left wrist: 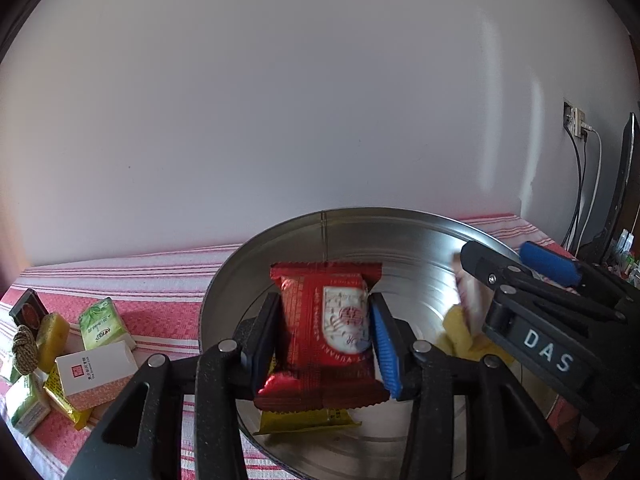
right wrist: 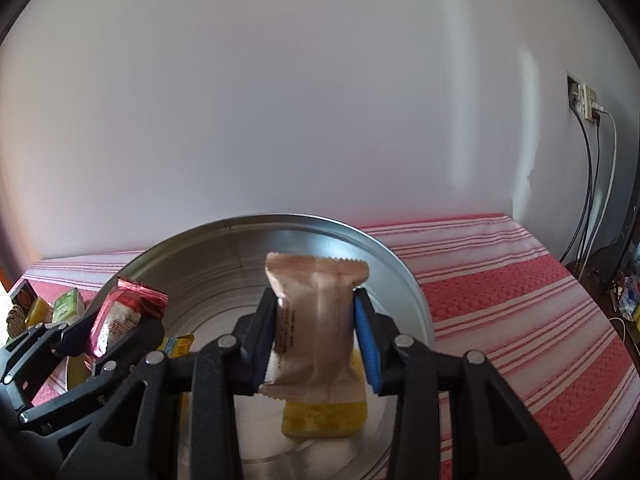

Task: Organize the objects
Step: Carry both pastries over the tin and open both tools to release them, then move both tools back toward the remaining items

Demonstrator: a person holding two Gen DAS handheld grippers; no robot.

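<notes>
The left gripper [left wrist: 325,338] has its jaws around a red foil snack packet [left wrist: 326,328], and the right gripper [right wrist: 316,338] has its jaws around a beige-brown snack packet [right wrist: 316,320]; both are over the round shiny metal tin [right wrist: 208,264]. If the pads still press, I cannot tell.

In the tin lie already a yellow wrapped packet [left wrist: 308,420] and a yellow sponge-like block [right wrist: 324,420].

Only the left view shows clearly the pile left on the red striped tabletop [left wrist: 168,308]: a white small carton [left wrist: 98,376] and a green tea box [left wrist: 105,326]. I judge the task about half done.

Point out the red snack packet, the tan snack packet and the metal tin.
red snack packet [left wrist: 320,320], left wrist view, middle of wrapper.
tan snack packet [right wrist: 316,320], right wrist view, middle of wrapper.
metal tin [right wrist: 248,248], right wrist view, bare far inner wall.
</notes>
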